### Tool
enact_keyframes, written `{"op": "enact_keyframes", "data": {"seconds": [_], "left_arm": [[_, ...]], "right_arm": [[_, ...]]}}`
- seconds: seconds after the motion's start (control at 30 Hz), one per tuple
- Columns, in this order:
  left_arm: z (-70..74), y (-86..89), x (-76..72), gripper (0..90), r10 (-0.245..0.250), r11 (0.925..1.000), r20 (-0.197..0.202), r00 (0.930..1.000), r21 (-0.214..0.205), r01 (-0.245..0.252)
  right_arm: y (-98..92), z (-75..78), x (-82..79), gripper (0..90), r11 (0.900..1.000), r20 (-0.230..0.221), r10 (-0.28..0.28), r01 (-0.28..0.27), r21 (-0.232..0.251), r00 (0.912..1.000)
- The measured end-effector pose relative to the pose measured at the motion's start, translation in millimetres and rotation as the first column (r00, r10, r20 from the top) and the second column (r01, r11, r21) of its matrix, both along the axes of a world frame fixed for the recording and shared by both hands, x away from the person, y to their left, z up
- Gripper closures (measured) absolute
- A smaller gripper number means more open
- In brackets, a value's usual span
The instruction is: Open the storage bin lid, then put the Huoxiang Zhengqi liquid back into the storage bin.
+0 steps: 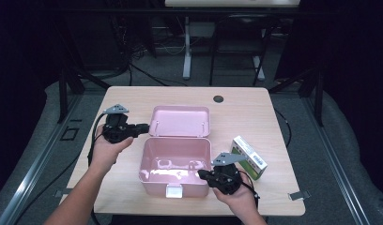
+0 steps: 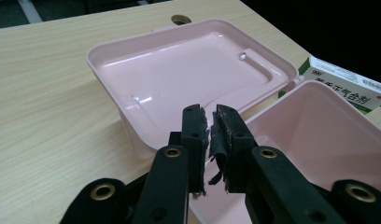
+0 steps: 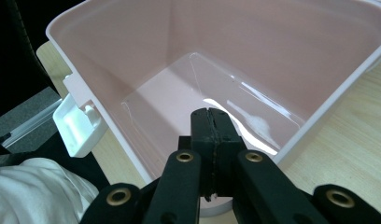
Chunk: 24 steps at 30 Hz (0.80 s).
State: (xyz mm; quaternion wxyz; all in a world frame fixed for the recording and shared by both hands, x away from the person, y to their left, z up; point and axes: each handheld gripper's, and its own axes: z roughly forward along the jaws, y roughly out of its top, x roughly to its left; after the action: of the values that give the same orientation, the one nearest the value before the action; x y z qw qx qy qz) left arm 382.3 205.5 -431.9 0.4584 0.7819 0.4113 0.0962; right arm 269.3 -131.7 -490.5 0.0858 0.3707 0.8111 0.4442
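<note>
High view: one pink box (image 1: 175, 164), lid (image 1: 180, 121) swung fully back, on one wooden table (image 1: 255, 112); one green-and-white carton (image 1: 249, 157) just right of it. Two grippers: left gripper (image 1: 143, 127) level at the lid's left edge, right gripper (image 1: 202, 174) at the box's front right corner.

Left gripper view: one pair of jaws slightly parted over the lid rim (image 2: 104, 79), nothing between them.

Right gripper view: one pair of jaws pressed together over the box wall (image 3: 319, 107); one white latch (image 3: 79, 123) at left.
</note>
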Motion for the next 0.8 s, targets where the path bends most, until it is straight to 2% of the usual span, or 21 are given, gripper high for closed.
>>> {"op": "enact_keyframes", "data": {"seconds": [0.17, 0.33, 0.43, 0.5, 0.67, 0.8], "left_arm": [[-9.3, 0.8, -2.8, 78.1, -0.002, 1.0000, -0.011, 0.9999, 0.000, 0.002], [-18.7, -1.3, -7.8, 71.3, -0.007, 0.9993, -0.004, 1.0000, 0.036, 0.008], [-25.2, -2.0, -11.0, 68.2, -0.008, 0.9995, -0.006, 1.0000, 0.030, 0.008], [-30.0, -3.3, -12.0, 65.6, -0.016, 0.9990, -0.008, 0.9998, 0.041, 0.017], [-36.5, -3.2, -12.9, 63.6, -0.031, 0.9995, -0.016, 0.9994, -0.008, 0.031], [-36.4, -3.8, -15.8, 63.5, -0.030, 0.9994, 0.009, 0.9995, 0.014, 0.030]], "right_arm": [[-0.2, -0.1, 0.1, 90.0, 1.0000, 0.001, 0.000, 0.000, 0.001, 1.0000], [-0.6, -0.1, 0.6, 90.0, 1.0000, -0.003, 0.002, -0.002, 0.005, 1.0000], [-0.6, -0.1, 0.6, 90.0, 1.0000, -0.003, 0.002, -0.002, 0.007, 1.0000], [-0.7, -0.1, 0.7, 89.9, 1.0000, -0.005, 0.003, -0.003, 0.008, 1.0000], [-1.1, 0.1, 1.3, 89.4, 0.9999, -0.014, 0.008, -0.008, 0.015, 0.9999], [-1.3, 0.2, 1.9, 89.3, 0.9998, -0.019, 0.007, -0.007, 0.018, 0.9998]]}}
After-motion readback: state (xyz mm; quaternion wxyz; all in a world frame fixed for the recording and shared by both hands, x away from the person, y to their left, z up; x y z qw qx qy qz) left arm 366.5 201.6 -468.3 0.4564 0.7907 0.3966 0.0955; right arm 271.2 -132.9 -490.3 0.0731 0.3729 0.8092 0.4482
